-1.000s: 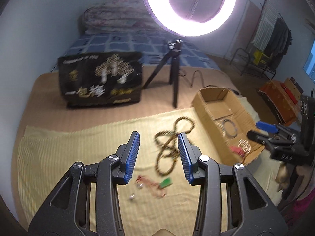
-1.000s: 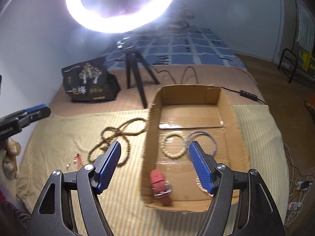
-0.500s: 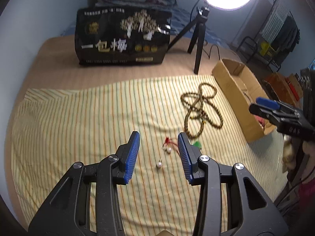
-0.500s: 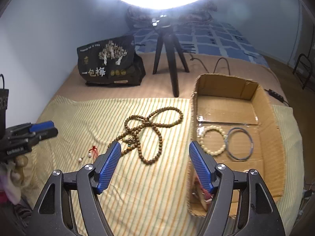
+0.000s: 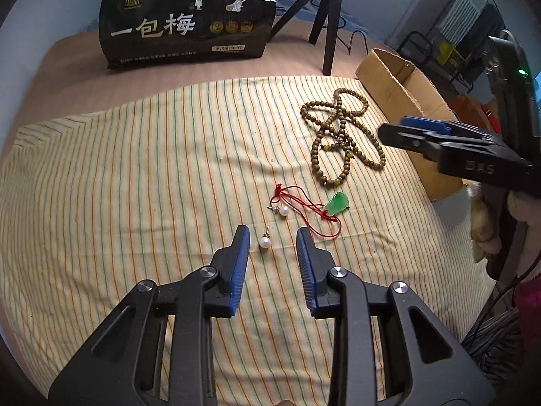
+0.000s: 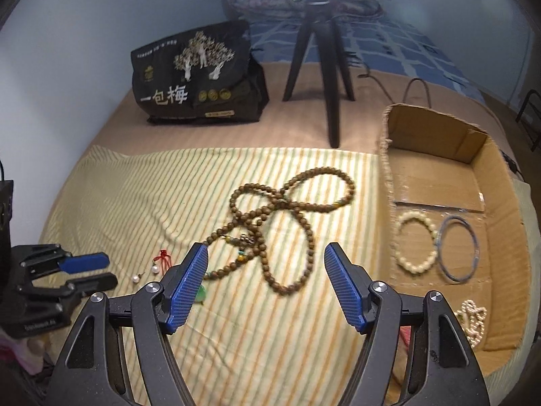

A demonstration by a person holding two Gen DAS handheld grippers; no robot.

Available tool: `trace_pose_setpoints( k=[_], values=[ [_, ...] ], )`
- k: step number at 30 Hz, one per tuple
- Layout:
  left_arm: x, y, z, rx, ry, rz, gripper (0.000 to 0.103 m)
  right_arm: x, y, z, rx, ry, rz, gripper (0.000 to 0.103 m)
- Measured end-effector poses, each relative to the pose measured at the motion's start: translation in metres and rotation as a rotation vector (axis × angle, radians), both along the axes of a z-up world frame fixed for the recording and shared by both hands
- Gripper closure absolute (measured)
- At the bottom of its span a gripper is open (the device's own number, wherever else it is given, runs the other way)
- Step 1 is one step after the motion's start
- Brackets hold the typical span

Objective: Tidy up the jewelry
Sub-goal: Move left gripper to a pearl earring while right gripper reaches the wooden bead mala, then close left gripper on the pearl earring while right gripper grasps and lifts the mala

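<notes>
The left claw [image 5: 273, 242] is open and low over the striped cloth [image 5: 135, 176], with the nearer pearl earring [image 5: 265, 242] between its fingers. This earring is small and round; I think it may roll or slip out when the fingers close. Just beyond it lie the second pearl earring [image 5: 283, 212] and the jade pendant [image 5: 336, 204]. The right claw [image 6: 267, 264] is open too, above the wooden bead necklace [image 6: 280, 223], beside the cardboard box [image 6: 436, 135].

A pale yellow cloth with thin green and orange stripes [image 5: 135, 169] carries a brown wooden bead necklace [image 5: 341, 135], a green pendant on red cord [image 5: 336, 203] and two white pearl earrings [image 5: 265, 243]. At upper left stands a black bag with gold trees and white characters [image 5: 186, 17]; each tool [image 5: 273, 243] has blue pads.
</notes>
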State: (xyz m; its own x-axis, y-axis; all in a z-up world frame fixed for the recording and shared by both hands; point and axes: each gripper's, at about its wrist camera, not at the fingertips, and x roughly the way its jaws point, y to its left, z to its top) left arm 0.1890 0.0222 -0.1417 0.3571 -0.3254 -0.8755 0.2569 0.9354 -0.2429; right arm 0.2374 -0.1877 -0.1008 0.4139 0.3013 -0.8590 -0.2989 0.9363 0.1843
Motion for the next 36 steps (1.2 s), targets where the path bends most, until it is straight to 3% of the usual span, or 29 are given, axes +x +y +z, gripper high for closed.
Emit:
trace_pose_setpoints(
  k=[3,8,23,25,36],
  values=[
    [-0.001,0.000,-0.005,0.003,0.015,-0.013,0.080,0.006,0.012,-0.011,-0.029,0.020,0.014,0.042],
    [-0.003,-0.004,-0.009,0.016,0.021,-0.045,0.080,0.013,0.022,-0.026,-0.076,0.037,0.015,0.044],
    [0.010,-0.009,-0.025,0.038,0.039,-0.059,0.080,0.024,0.026,-0.046,-0.090,0.071,0.004,0.047],
    [0.011,-0.011,-0.027,0.044,0.041,-0.064,0.089,0.026,0.027,-0.048,-0.098,0.074,0.003,0.047],
    [0.014,-0.016,-0.040,0.082,0.039,-0.076,0.096,0.032,0.031,-0.059,-0.120,0.079,-0.005,0.049]
  ],
)
